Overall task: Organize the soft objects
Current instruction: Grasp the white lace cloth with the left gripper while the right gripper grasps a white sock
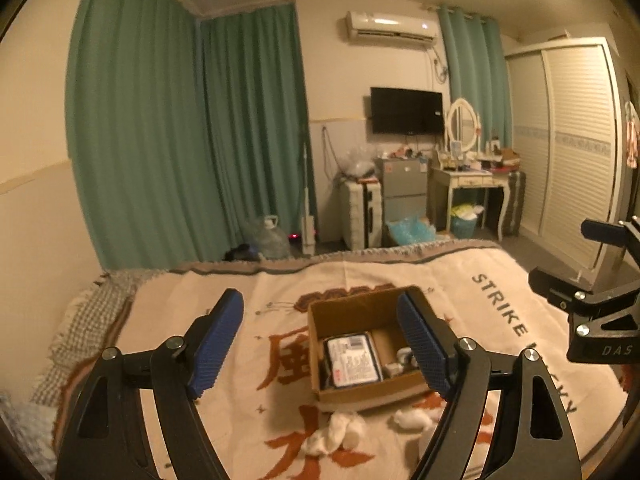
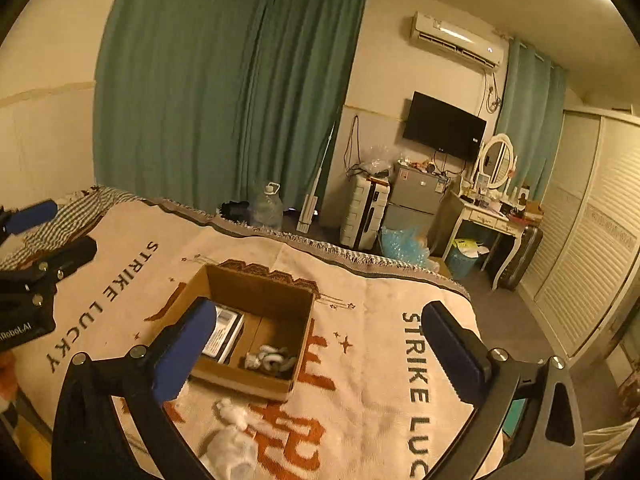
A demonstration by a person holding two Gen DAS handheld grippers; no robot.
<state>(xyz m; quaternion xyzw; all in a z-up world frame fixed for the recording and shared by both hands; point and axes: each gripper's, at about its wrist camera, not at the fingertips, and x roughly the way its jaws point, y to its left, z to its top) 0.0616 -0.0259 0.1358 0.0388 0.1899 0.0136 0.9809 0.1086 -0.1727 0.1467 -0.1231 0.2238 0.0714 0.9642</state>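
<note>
An open cardboard box (image 1: 356,308) (image 2: 264,292) sits on the bed blanket (image 1: 280,284). Inside lie a flat printed packet (image 1: 352,362) (image 2: 222,336) and a grey-white rolled sock (image 2: 270,358) (image 1: 400,362). Two white soft bundles lie on the blanket in front of the box (image 1: 338,432) (image 1: 414,418); the right wrist view shows them too (image 2: 232,412) (image 2: 230,454). My left gripper (image 1: 320,342) is open and empty above the box's near side. My right gripper (image 2: 316,356) is open and empty, over the box's right part. Its fingers (image 1: 560,292) show at the right edge of the left wrist view.
The blanket reads "STRIKE LUCKY" (image 2: 416,360). Past the bed's far edge are a water bottle (image 2: 269,204), white suitcase (image 2: 362,212), small fridge (image 2: 414,200), dressing table (image 2: 494,216) and green curtains (image 1: 180,140). A wardrobe (image 1: 576,152) stands at right.
</note>
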